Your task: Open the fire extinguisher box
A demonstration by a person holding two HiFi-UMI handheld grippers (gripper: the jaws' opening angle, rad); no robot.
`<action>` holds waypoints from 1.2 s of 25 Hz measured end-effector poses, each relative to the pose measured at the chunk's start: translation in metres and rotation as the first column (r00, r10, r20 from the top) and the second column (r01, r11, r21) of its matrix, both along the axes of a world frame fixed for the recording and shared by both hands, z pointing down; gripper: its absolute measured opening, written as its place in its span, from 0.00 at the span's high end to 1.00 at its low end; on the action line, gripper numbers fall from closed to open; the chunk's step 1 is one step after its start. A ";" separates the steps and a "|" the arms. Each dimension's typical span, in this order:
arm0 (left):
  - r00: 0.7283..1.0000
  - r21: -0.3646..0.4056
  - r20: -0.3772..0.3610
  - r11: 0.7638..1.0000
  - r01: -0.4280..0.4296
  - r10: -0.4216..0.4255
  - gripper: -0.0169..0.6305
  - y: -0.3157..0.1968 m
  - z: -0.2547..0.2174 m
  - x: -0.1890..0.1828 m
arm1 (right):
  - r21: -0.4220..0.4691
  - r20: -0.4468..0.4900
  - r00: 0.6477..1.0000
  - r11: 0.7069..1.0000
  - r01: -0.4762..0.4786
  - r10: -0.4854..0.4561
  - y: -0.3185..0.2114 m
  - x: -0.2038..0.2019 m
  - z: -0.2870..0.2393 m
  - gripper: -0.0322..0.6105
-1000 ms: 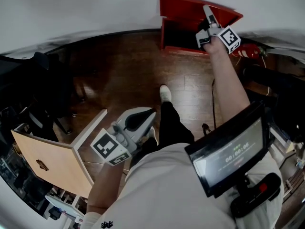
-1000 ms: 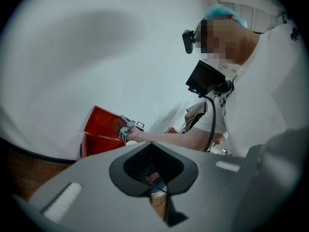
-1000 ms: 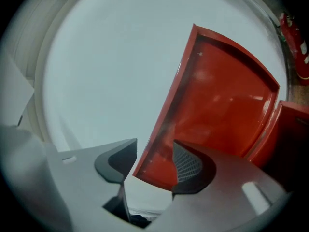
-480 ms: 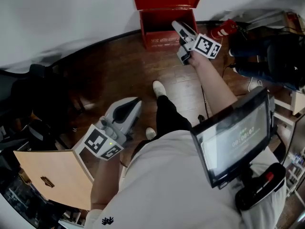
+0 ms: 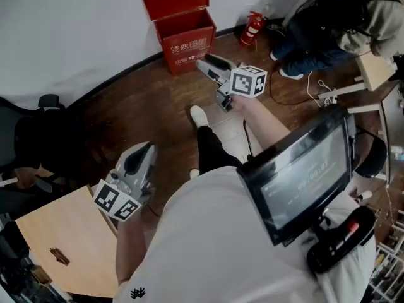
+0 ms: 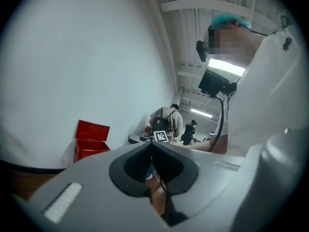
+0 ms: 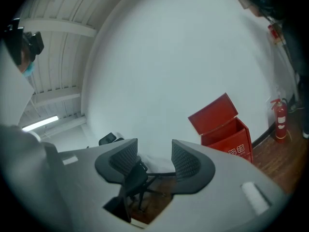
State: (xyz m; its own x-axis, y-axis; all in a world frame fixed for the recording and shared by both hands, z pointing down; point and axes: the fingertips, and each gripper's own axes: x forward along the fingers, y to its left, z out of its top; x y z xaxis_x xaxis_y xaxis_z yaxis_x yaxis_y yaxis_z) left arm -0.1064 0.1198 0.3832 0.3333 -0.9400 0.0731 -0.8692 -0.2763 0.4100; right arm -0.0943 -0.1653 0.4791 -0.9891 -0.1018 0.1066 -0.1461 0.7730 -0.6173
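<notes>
The inside of the red box (image 5: pixel 187 35) is in shadow, so what it holds cannot be made out. A seated person (image 5: pixel 341 14) at the upper right of the head view is cut off by the frame edge, and a dark chair (image 5: pixel 38 137) at the left is mostly lost in shade.

White characters run across the box front, too small to read. The screen (image 5: pixel 297 178) on the wearer's chest shows faint digits that are also illegible.

The box sits on the wood floor against the white wall at the top centre of the head view, with its lid tipped back and open. A red extinguisher (image 5: pixel 251 29) stands just to its right, outside it.

The right gripper (image 5: pixel 204 62) hangs in the air short of the box, not touching it. Its jaws are spread wide with nothing between them. The left gripper (image 5: pixel 143 150) is low in the frame's lower left, well away from the box, its jaws pressed together at the tips and empty.
</notes>
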 end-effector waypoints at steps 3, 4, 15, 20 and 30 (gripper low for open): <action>0.999 -0.013 -0.008 0.999 -0.041 0.041 0.97 0.035 0.001 0.020 | 0.044 -0.023 1.000 0.999 0.021 -0.020 0.051 0.032 -0.013 0.62; 0.999 -0.022 -0.010 0.998 -0.050 0.050 0.97 0.044 0.002 0.027 | 0.058 -0.033 0.999 0.998 0.035 -0.033 0.068 0.042 -0.018 0.62; 0.991 0.011 0.004 0.991 -0.131 0.131 0.97 0.068 -0.013 0.106 | 0.207 -0.084 0.992 0.973 0.107 -0.092 0.192 0.164 -0.076 0.62; 0.983 0.001 0.019 0.983 -0.185 0.185 0.97 0.065 -0.013 0.155 | 0.286 -0.102 0.989 0.949 0.134 -0.109 0.228 0.210 -0.094 0.62; 0.972 0.005 0.033 0.973 -0.233 0.232 0.97 0.073 -0.018 0.260 | 0.384 -0.074 0.990 0.913 0.136 -0.116 0.269 0.305 -0.123 0.63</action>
